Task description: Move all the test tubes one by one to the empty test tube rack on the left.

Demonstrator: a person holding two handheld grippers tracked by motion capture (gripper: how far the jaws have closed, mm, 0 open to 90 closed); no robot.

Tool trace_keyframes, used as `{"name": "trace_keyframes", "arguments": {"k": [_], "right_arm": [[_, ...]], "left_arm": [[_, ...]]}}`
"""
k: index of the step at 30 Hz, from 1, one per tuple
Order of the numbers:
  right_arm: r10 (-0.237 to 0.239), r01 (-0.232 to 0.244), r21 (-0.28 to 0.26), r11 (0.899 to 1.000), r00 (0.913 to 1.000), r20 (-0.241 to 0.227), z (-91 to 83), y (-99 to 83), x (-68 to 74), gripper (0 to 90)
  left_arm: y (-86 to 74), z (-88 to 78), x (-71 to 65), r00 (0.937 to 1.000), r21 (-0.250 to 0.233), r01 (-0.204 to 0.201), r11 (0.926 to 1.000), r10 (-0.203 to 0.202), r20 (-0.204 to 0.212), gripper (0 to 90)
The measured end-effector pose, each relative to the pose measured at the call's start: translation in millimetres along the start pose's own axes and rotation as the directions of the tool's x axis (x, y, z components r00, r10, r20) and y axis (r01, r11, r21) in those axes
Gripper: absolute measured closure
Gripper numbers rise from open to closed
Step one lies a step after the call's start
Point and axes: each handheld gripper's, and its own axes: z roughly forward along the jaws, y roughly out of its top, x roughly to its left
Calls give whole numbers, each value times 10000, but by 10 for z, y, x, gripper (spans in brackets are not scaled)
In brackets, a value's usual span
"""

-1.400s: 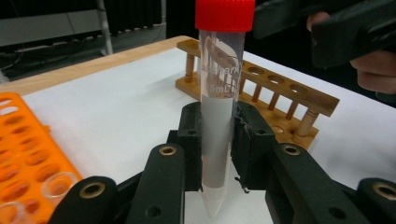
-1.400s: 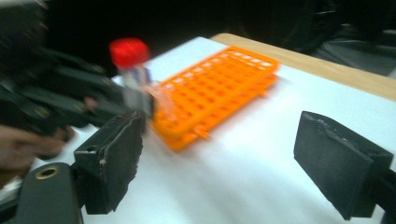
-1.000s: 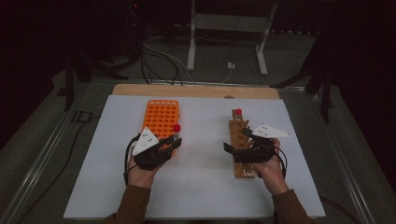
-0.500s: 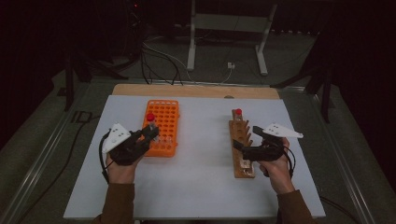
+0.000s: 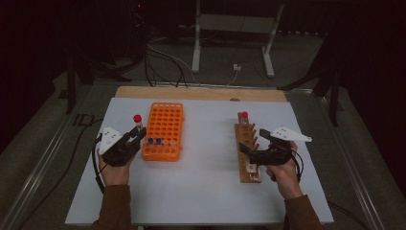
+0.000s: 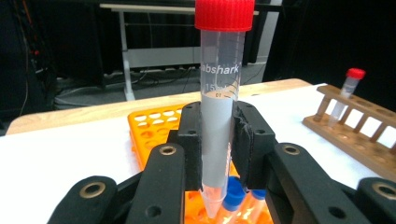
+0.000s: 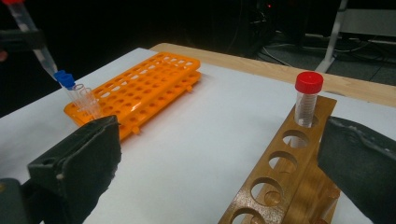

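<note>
The left gripper (image 6: pixel 217 154) is clamped on a clear plastic centrifuge tube with a red screw cap (image 6: pixel 219 93). The two black pads press the lower half of the tube from both sides. The tube stands upright; its pointed tip hangs below the pads and its cap rises well above them. On the tube wall I can read "abshark" and under it the number "15". Just behind the tip are two blue-capped tubes (image 5: pixel 153 141) standing in the orange plastic rack with many round holes (image 5: pixel 164 129), at its near left corner. In the high view the held tube is just beside the left edge of this rack, above the white table (image 5: pixel 201 191).

The right gripper (image 7: pixel 219 158) is released; its jaws stand wide apart over the long wooden rack with large round holes (image 7: pixel 275 186), grasping nothing. A second red-capped tube (image 7: pixel 307 98) stands in the far hole of that rack.
</note>
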Motion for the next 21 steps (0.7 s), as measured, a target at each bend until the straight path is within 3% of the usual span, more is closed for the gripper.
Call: {"name": "trace_keyframes", "arguments": {"k": [3, 12, 17, 21], "right_arm": [[9, -9, 1, 10000, 10000, 6, -2, -4, -5, 2], [1, -1, 7, 10000, 10000, 5, 6, -10, -9, 3], [-14, 14, 34, 10000, 10000, -26, 16, -15, 0, 3], [-17, 17, 35, 10000, 10000, -38, 20, -18, -3, 3]], "left_arm": [[-50, 80, 52, 9997, 57, 215, 9998, -215, -104, 753], [-183, 246, 129, 9987, 535, 141, 9985, -114, -501, 753], [-283, 307, 167, 9980, 681, 491, 9965, -462, -427, 752], [-328, 348, 156, 9987, 931, 395, 9949, -362, -372, 752]]}}
